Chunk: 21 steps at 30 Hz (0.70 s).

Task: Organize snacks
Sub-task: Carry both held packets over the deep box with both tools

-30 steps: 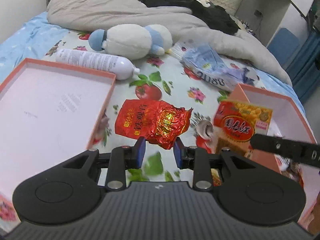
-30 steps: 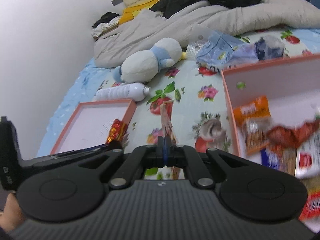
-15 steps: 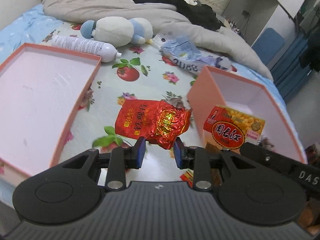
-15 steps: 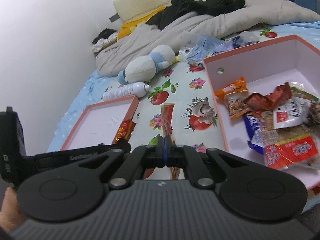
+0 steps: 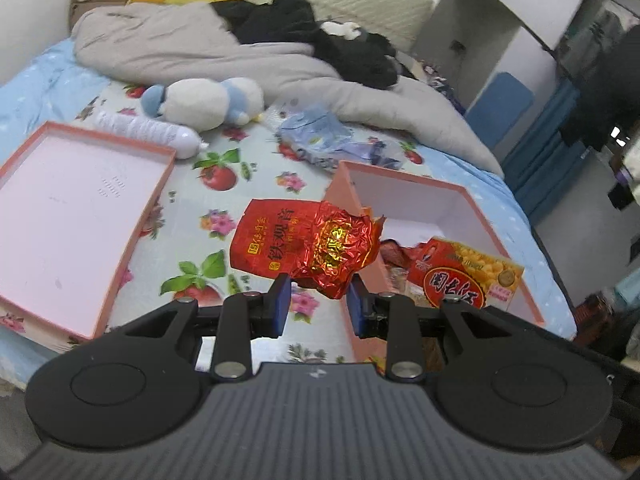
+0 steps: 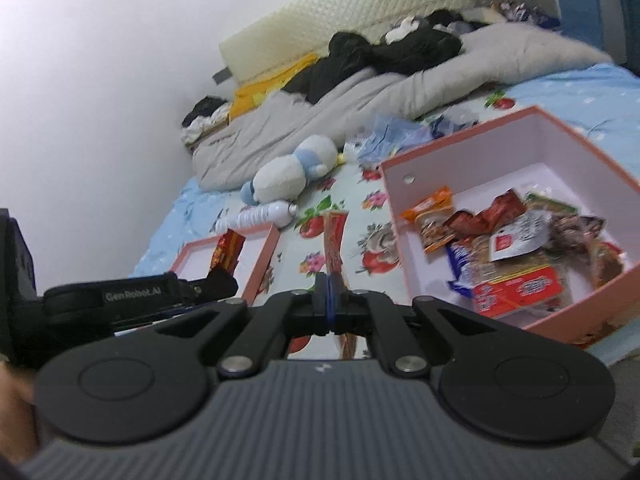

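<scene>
Left gripper (image 5: 316, 300): fingers part-spread, clamped on the crumpled near end of a red foil tea packet (image 5: 304, 246). The packet is held in the air over the floral bedsheet (image 5: 224, 184), between the two boxes, with its right edge overlapping the near-left corner of the deep pink box (image 5: 476, 208).

Right gripper (image 6: 330, 300): fingers pressed together on the thin edge of a red-and-yellow snack box (image 5: 464, 276). In the right wrist view the box shows edge-on as a narrow red strip (image 6: 335, 236) sticking up from the fingertips. In the left wrist view its printed face sits over the near part of the deep box, above the contents.

Deep box in the right wrist view (image 6: 460, 152): right of the gripper, holding a pile of snack packets (image 6: 512, 248) — orange, dark red, white, blue, plus a red carton at the near side.

Shallow pink box lid (image 5: 132, 236): left side, open face up; interior is plain pink in the left view.

Farther up the bed:
- white bottle (image 5: 148, 134) lying on its side just past the lid
- white-and-blue plush toy (image 5: 208, 102) beside it
- crumpled blue plastic bag (image 5: 324, 140)
- grey duvet (image 5: 192, 52) with black clothing (image 5: 320, 36) on top

Right wrist view is motion-blurred, so packet labels are unreadable.
</scene>
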Each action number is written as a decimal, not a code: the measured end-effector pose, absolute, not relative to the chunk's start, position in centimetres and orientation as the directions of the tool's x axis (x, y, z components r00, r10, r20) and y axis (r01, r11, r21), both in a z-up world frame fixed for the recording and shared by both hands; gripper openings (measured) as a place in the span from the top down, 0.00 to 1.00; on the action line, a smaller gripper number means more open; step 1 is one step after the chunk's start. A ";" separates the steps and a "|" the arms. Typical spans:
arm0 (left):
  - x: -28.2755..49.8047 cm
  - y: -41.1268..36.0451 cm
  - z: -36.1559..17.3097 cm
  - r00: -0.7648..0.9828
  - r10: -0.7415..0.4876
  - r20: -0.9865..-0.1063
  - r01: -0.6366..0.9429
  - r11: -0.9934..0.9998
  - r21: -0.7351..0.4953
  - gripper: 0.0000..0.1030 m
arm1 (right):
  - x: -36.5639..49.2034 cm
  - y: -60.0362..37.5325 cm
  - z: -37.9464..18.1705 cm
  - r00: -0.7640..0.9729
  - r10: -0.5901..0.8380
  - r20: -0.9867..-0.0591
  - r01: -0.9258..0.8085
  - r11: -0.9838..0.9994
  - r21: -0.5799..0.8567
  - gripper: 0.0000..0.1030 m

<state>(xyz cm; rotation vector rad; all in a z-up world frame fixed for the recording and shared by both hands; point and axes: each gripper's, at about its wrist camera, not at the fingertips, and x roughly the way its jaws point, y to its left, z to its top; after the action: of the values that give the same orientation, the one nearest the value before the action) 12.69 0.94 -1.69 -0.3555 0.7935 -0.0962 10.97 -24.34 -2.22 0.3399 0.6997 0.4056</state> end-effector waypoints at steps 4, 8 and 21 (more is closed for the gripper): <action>11.9 -1.1 -0.8 0.690 -0.260 -0.675 -0.003 0.932 -0.361 0.66 | 9.5 -25.5 -0.8 0.714 0.448 -0.539 -0.229 0.876 0.425 0.97; 11.3 -3.4 -0.4 0.677 -0.296 -0.673 0.042 0.929 -0.367 0.66 | 8.4 -27.1 -0.1 0.731 0.423 -0.536 -0.200 0.883 0.425 0.97; 16.2 -10.4 -1.2 0.595 -0.405 -0.694 0.163 0.907 -0.389 0.66 | 10.5 -33.5 0.2 0.790 0.293 -0.539 -0.053 0.908 0.415 0.97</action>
<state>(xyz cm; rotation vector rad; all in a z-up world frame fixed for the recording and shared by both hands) 16.17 -10.38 -1.16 -0.2996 0.8755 -0.3361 10.49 -33.47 0.18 0.3954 0.6368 0.1913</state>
